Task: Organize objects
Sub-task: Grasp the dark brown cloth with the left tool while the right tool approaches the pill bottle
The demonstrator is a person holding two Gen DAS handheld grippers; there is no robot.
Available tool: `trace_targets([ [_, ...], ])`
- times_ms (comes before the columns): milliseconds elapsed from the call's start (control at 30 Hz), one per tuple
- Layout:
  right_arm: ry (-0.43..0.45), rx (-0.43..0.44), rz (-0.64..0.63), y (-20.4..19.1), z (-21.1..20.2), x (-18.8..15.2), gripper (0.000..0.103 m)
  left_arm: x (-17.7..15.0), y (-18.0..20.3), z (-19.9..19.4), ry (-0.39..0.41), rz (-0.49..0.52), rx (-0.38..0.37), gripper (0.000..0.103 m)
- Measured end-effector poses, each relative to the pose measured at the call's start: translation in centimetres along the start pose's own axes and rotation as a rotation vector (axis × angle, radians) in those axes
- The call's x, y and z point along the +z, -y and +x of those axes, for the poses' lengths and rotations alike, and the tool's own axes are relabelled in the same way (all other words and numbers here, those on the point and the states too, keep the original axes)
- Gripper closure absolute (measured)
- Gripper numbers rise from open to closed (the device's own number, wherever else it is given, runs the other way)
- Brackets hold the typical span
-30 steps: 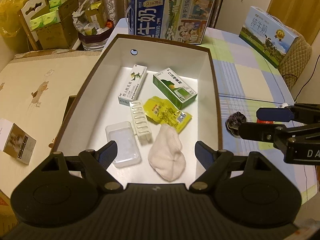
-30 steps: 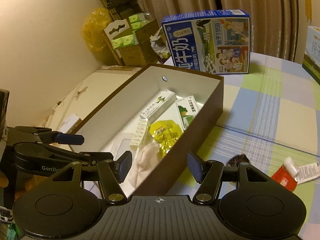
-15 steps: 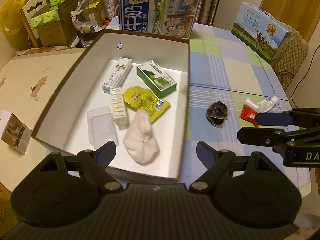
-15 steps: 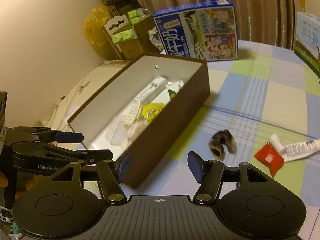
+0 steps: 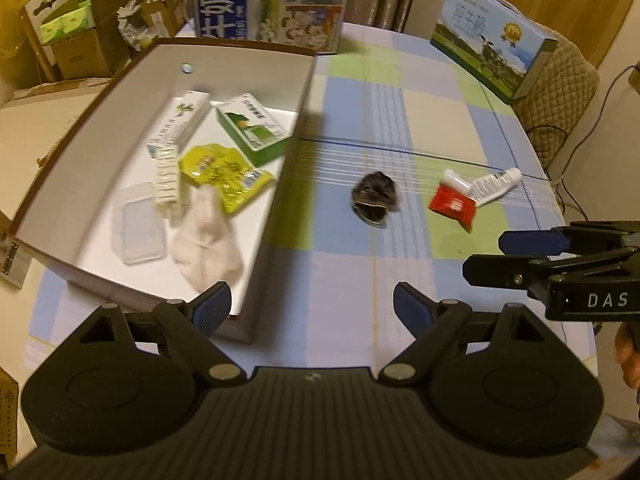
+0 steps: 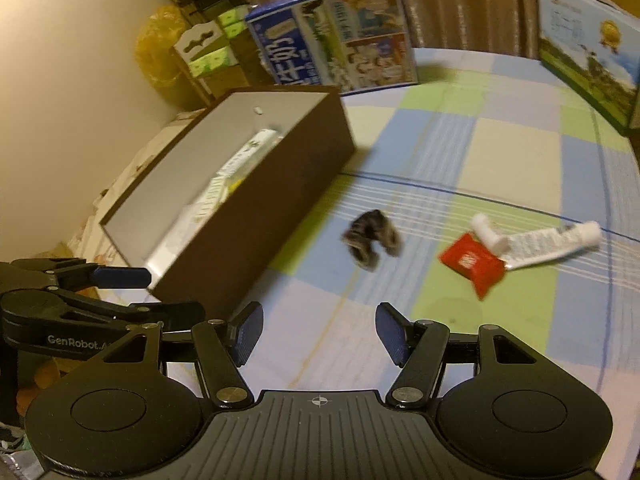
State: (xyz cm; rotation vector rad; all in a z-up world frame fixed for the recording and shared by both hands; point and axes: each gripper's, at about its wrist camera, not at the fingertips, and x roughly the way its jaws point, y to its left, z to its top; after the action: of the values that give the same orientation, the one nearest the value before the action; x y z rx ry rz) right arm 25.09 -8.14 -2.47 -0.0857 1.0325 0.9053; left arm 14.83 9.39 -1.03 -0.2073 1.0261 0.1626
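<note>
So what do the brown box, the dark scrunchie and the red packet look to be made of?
Brown box: seemingly cardboard, matte brown outside and plain white inside, with thin, straight walls. Dark scrunchie: fuzzy fabric, judging by its soft, gathered, ragged outline; blur hides the weave. Red packet: likely plastic or foil film, flat with a slight sheen.

"DAS" in white on the right gripper (image 5: 520, 258), seen from the left wrist. "GenRobot.A" in pale letters on the left gripper (image 6: 148, 294), seen from the right wrist. Large white "奶" on the blue milk carton (image 5: 268, 0). Print on the smaller packs too blurred to read.
</note>
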Motion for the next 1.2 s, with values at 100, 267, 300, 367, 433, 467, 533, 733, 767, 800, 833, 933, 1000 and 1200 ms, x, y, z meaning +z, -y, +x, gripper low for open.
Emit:
trace_targets([
  [100, 0.003, -0.024, 0.028, 1.5, -0.5, -0.4, 0.043, 0.0, 1.4, 0.5, -0.005, 0.013, -0.012, 0.016],
  [267, 0.014, -0.058, 0.073, 4.1, -1.3, -1.0, 0.043, 0.3, 3.4, 1.6, -0.009, 0.036, -0.023, 0.014],
  [300, 0.017, -0.067, 0.079, 4.5, -1.5, -1.0, 0.043, 0.4, 3.9, 1.9, -0.012, 0.042, -0.026, 0.014],
  [367, 0.025, -0.083, 0.090, 5.4, -1.8, -1.1, 0.043, 0.7, 4.6, 2.4, -0.014, 0.054, -0.030, 0.014],
  [433, 0.034, -0.096, 0.105, 6.2, -2.1, -1.2, 0.043, 0.9, 5.3, 3.0, -0.018, 0.066, -0.033, 0.014],
  [467, 0.039, -0.100, 0.113, 6.6, -2.2, -1.3, 0.043, 1.0, 5.6, 3.2, -0.018, 0.071, -0.035, 0.014],
  [533, 0.046, -0.110, 0.127, 7.3, -2.5, -1.4, 0.043, 1.4, 6.2, 3.8, -0.021, 0.081, -0.034, 0.015],
  [733, 0.049, -0.136, 0.176, 9.4, -2.5, -1.5, 0.043, 2.4, 7.8, 5.4, -0.007, 0.119, -0.046, 0.019],
  [767, 0.049, -0.139, 0.183, 9.7, -2.5, -1.4, 0.043, 2.7, 8.1, 5.7, -0.006, 0.123, -0.044, 0.020],
  [800, 0.049, -0.144, 0.189, 10.0, -2.5, -1.4, 0.043, 2.9, 8.3, 6.1, -0.004, 0.128, -0.041, 0.021],
  [833, 0.048, -0.151, 0.194, 10.4, -2.4, -1.3, 0.043, 3.2, 8.5, 6.5, 0.000, 0.132, -0.039, 0.025],
  [933, 0.045, -0.173, 0.214, 11.4, -2.2, -1.2, 0.043, 4.0, 8.9, 7.7, 0.000, 0.136, -0.035, 0.026],
  [1000, 0.044, -0.184, 0.227, 12.1, -2.0, -1.0, 0.043, 4.6, 9.1, 8.6, -0.001, 0.140, -0.029, 0.027],
  [1200, 0.041, -0.196, 0.239, 13.6, -1.3, -0.6, 0.043, 6.4, 9.4, 11.7, -0.013, 0.127, 0.015, 0.027],
])
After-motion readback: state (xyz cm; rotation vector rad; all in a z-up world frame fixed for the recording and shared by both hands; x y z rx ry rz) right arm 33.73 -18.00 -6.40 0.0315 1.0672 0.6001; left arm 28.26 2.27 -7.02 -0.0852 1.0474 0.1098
